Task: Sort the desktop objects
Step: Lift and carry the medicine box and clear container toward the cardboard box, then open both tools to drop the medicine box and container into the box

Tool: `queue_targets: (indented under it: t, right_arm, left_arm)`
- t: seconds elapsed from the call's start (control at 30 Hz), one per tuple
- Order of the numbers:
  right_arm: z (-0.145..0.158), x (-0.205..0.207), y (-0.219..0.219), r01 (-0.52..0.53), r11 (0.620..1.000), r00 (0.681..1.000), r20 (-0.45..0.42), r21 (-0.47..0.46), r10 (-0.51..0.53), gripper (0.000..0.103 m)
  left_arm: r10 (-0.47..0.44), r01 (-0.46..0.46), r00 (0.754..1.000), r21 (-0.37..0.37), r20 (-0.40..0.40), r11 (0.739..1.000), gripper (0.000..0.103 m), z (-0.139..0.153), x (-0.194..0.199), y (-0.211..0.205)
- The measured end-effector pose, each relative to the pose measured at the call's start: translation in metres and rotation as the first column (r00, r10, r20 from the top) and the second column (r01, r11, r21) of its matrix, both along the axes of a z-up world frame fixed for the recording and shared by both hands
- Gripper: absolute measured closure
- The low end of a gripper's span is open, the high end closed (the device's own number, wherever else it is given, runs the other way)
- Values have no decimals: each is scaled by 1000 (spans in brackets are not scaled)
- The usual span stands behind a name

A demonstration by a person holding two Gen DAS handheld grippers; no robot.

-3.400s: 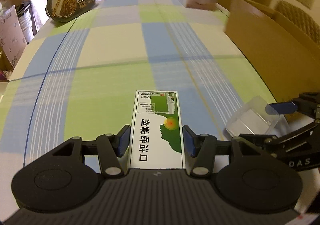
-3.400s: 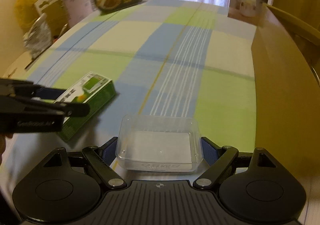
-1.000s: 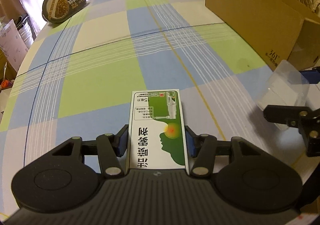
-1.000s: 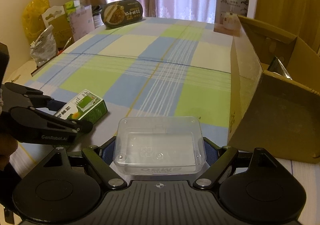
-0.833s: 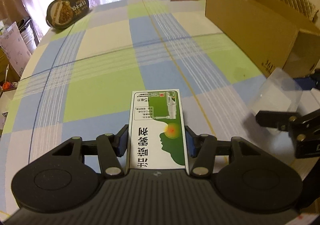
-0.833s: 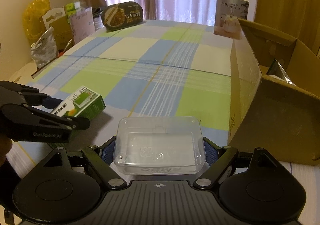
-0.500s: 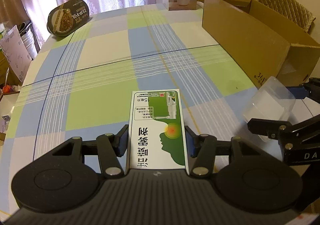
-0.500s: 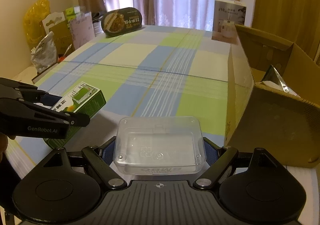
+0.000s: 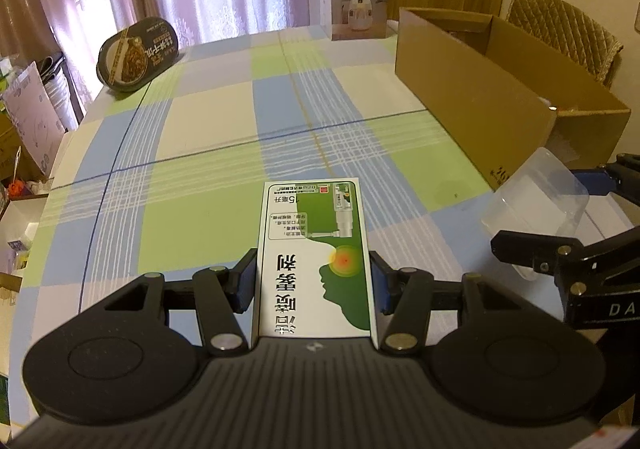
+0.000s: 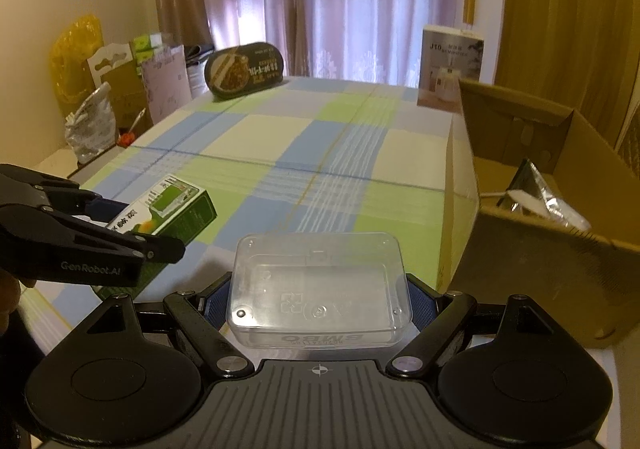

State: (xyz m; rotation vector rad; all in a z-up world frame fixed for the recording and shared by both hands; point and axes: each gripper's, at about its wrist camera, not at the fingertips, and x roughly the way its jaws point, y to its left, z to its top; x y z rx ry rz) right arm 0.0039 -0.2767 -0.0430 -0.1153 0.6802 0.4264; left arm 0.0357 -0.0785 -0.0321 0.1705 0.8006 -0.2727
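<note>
My left gripper (image 9: 313,281) is shut on a green and white medicine box (image 9: 314,249), held flat above the checked tablecloth (image 9: 224,153). That box (image 10: 168,209) and the left gripper (image 10: 120,229) also show at the left of the right wrist view. My right gripper (image 10: 318,297) is shut on a clear plastic box (image 10: 320,289), lifted off the table. The clear plastic box (image 9: 536,201) and the right gripper (image 9: 560,229) appear at the right edge of the left wrist view. An open cardboard box (image 10: 540,217) stands just right of it, with a silvery packet (image 10: 536,193) inside.
The cardboard box (image 9: 488,97) runs along the table's right side. A dark oval food tin (image 9: 136,53) leans at the far left corner, and a white product carton (image 9: 356,1) stands at the far edge. Bags and cartons (image 10: 104,105) crowd the floor to the left.
Both grippers have risen from the table with their objects held. The view now looks down into the cardboard box, and the far curtains show.
</note>
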Motion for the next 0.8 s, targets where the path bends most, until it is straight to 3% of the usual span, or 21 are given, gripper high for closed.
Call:
queue_targets:
  t: [0.4, 0.63, 0.8]
  right_arm:
    - [40, 4, -26, 59, 998, 993, 104, 22, -61, 21]
    - [69, 19, -73, 161, 986, 972, 169, 34, -164, 20]
    - [73, 37, -111, 247, 969, 953, 177, 25, -247, 20]
  left_arm:
    - [-64, 66, 997, -55, 49, 996, 53, 32, 3, -34]
    - [-143, 152, 987, -132, 77, 979, 53, 62, 15, -82]
    - [-195, 209, 977, -193, 88, 959, 53, 78, 27, -124]
